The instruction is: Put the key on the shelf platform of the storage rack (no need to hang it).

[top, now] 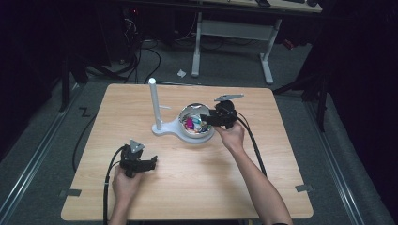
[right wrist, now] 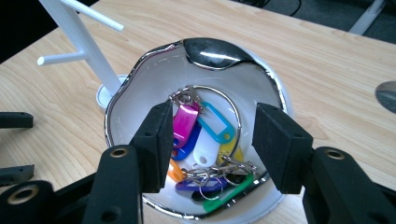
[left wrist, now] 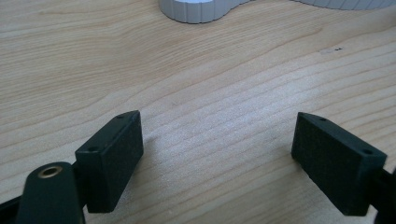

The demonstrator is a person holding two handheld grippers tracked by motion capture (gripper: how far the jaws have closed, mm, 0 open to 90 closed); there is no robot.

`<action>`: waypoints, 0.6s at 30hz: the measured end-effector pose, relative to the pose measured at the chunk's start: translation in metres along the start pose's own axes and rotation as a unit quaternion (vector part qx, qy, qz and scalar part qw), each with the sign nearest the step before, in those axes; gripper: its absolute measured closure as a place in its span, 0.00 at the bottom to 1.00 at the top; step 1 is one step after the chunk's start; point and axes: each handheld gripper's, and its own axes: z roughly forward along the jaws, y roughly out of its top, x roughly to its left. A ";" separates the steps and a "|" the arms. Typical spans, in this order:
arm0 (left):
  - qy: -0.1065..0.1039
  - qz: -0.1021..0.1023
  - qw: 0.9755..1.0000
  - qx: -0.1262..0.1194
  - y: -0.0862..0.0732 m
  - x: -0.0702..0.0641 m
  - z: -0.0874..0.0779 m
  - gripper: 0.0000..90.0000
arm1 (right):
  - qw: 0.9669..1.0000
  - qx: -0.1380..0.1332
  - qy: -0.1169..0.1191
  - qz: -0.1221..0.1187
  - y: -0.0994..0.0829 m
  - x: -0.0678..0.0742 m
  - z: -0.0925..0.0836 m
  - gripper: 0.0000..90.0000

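On the wooden table (top: 187, 187), beside the white peg stand (top: 155, 108), the silver-rimmed bowl (right wrist: 140, 93) is best entered from above by the right gripper (right wrist: 210, 144), jaws apart and empty, and one key tag (right wrist: 185, 122) pinched singly, while the left gripper (left wrist: 217, 158) is rested open.

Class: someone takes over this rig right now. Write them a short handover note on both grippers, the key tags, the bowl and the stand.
Left gripper: open, low over the table, holding nothing.
Right gripper: open above the bowl, nothing between its pads.
Key tags: a heap of coloured tags and rings inside the bowl.
White stand: beside the bowl, pegs bare.
Done: no tag is out of the bowl.
Left: probably to pick tags out, perhaps for the pegs.
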 end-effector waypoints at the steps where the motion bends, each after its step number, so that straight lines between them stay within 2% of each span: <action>1: 0.000 0.001 1.000 0.000 0.000 0.000 0.000 0.19 | 1.000 -0.004 0.000 0.003 -0.001 -0.001 -0.002 0.54; 7: 0.000 0.001 1.000 0.000 0.000 0.000 0.000 0.19 | 1.000 -0.011 -0.001 0.013 -0.006 -0.008 -0.014 0.54; 18: 0.000 0.001 1.000 0.000 0.000 0.000 0.000 0.19 | 1.000 -0.021 -0.014 0.017 -0.011 -0.019 -0.037 0.53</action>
